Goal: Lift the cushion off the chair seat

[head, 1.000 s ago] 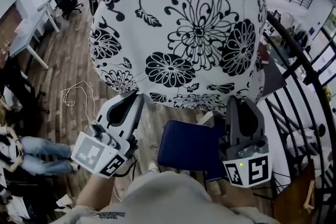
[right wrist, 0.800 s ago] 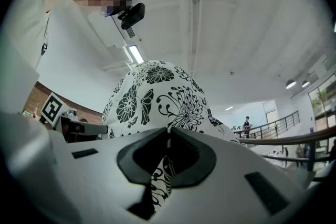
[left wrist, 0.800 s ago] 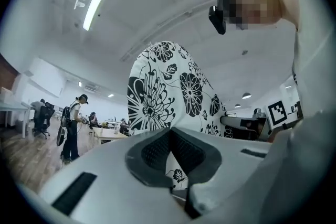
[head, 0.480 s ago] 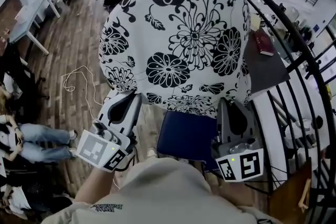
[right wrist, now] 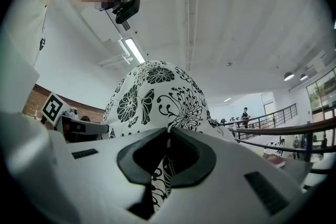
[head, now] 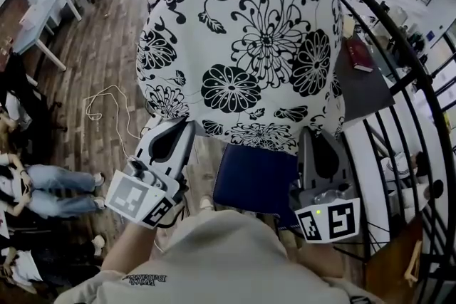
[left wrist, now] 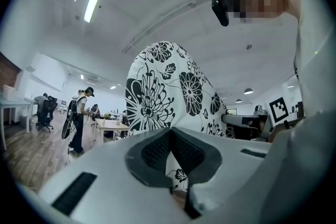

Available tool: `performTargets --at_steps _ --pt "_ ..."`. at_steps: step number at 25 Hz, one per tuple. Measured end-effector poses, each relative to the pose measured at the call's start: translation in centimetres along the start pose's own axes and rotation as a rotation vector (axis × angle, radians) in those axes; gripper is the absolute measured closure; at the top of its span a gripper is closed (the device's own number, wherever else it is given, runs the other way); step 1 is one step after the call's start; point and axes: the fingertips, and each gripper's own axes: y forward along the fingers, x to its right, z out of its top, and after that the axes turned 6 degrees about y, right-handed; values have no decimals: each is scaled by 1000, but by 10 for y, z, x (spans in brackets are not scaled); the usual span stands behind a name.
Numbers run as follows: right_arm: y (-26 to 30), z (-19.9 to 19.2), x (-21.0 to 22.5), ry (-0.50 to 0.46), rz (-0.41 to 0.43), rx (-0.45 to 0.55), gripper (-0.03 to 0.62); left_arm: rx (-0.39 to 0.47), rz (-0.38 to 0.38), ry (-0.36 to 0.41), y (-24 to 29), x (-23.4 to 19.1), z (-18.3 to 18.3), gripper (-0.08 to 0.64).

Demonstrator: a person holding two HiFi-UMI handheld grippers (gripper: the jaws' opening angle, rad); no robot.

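Note:
A white cushion printed with black flowers hangs in the air, held up by its two near corners. My left gripper is shut on the near left corner. My right gripper is shut on the near right corner. In the left gripper view the cushion rises beyond the closed jaws; in the right gripper view the cushion's fabric is pinched between the pads. Below the cushion, the blue chair seat shows bare between the two grippers.
A black metal railing curves along the right side. A dark side table with a red book stands right of the cushion. A white cable lies on the wooden floor at left. People sit and stand at desks far left.
The cushion has swung a little away from the camera and appears smaller than a second ago; more of the blue seat and the side table show. Both grippers keep their hold.

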Motion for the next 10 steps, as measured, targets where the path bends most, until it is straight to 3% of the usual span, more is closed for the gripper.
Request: performTargets --at_steps 10 --pt "-2 0 -1 0 -15 -2 577 -21 -8 0 0 0 -2 555"
